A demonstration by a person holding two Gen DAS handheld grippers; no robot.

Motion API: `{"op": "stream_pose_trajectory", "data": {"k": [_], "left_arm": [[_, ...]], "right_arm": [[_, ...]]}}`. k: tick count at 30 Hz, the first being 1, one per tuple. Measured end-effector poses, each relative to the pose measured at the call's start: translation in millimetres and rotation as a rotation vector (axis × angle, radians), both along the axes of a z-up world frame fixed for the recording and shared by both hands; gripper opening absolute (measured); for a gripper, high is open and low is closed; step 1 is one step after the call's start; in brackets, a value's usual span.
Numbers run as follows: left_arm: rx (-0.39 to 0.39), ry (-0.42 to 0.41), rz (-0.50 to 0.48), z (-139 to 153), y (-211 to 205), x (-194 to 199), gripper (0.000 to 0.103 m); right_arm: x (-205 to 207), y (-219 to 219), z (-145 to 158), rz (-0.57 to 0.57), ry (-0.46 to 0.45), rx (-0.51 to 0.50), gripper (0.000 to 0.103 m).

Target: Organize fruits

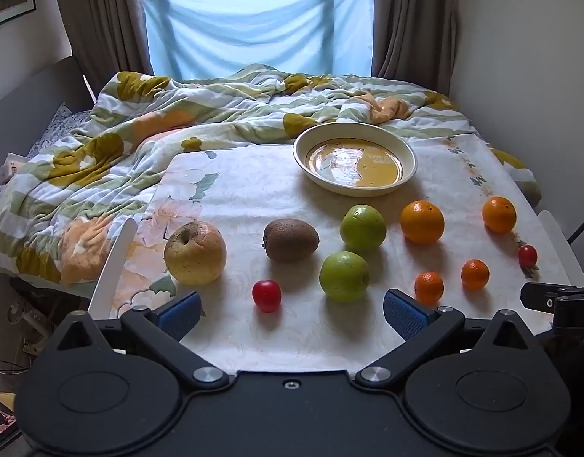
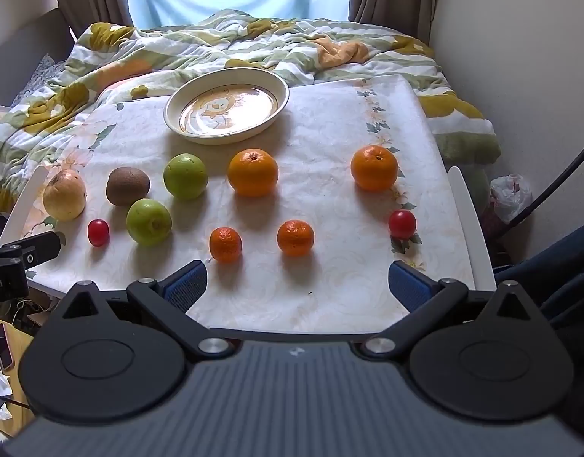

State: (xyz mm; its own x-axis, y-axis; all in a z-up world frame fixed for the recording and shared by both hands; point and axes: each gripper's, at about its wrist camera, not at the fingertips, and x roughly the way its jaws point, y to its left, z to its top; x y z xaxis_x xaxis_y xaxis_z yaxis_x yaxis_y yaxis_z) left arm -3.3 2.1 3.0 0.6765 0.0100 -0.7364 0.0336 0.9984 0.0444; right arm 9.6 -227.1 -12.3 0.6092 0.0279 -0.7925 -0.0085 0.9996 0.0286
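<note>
Left gripper (image 1: 290,310) and right gripper (image 2: 297,280), jaws spread wide, nothing between them, above near edge of table (image 2: 330,304). Ahead, scattered on cloth: yellow apple (image 1: 195,251), kiwi (image 1: 290,239), two green apples (image 1: 362,227), two oranges (image 2: 252,172), two mandarins (image 2: 295,237), two cherry tomatoes (image 2: 402,223). Behind fruit, empty plate (image 2: 280,87).

We had a small table (image 2: 330,285) with a floral cloth, set against the bed. On it sat an empty plate (image 2: 227,108) at the far side. Nearer, all apart, lay a yellow apple (image 2: 64,195), kiwi (image 2: 127,186), two green apples (image 2: 185,176) (image 2: 149,222), two oranges (image 2: 252,172) (image 2: 374,168), two mandarins (image 2: 225,245) (image 2: 295,237) and two small red fruits (image 2: 98,232) (image 2: 402,223).
</note>
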Motion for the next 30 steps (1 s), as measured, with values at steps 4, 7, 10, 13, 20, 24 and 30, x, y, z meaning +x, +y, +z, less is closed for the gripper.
{"op": "stream_pose_trajectory", "data": {"k": [4,7,10,13,20,24,30], "left_arm": [[0.0,0.001,-0.006,0.4,-0.6,0.5,0.103],[0.002,0.001,-0.006,0.6,-1.1,0.7,0.103],[0.003,-0.001,-0.009,1.3,-1.6,0.4,0.103],[0.003,-0.002,-0.007,1.9,-1.8,0.6,0.103],[0.003,-0.004,-0.008,1.6,-2.4,0.2,0.103],[0.003,-0.004,-0.008,1.5,-2.5,0.4,0.103],[0.002,-0.004,-0.008,1.8,-2.4,0.6,0.103]], "right_arm": [[-0.5,-0.1,0.7,-0.003,-0.001,0.0,0.103],[-1.2,0.4,1.2,-0.001,-0.001,0.0,0.103],[-1.7,1.0,1.7,0.0,-0.002,-0.001,0.103],[-2.2,1.5,2.1,-0.001,-0.002,-0.001,0.103],[-3.3,2.6,2.9,0.0,-0.004,-0.001,0.103],[-3.5,3.1,3.3,-0.001,-0.005,-0.001,0.103],[-4.7,-0.5,2.9,0.001,-0.006,-0.002,0.103]]}}
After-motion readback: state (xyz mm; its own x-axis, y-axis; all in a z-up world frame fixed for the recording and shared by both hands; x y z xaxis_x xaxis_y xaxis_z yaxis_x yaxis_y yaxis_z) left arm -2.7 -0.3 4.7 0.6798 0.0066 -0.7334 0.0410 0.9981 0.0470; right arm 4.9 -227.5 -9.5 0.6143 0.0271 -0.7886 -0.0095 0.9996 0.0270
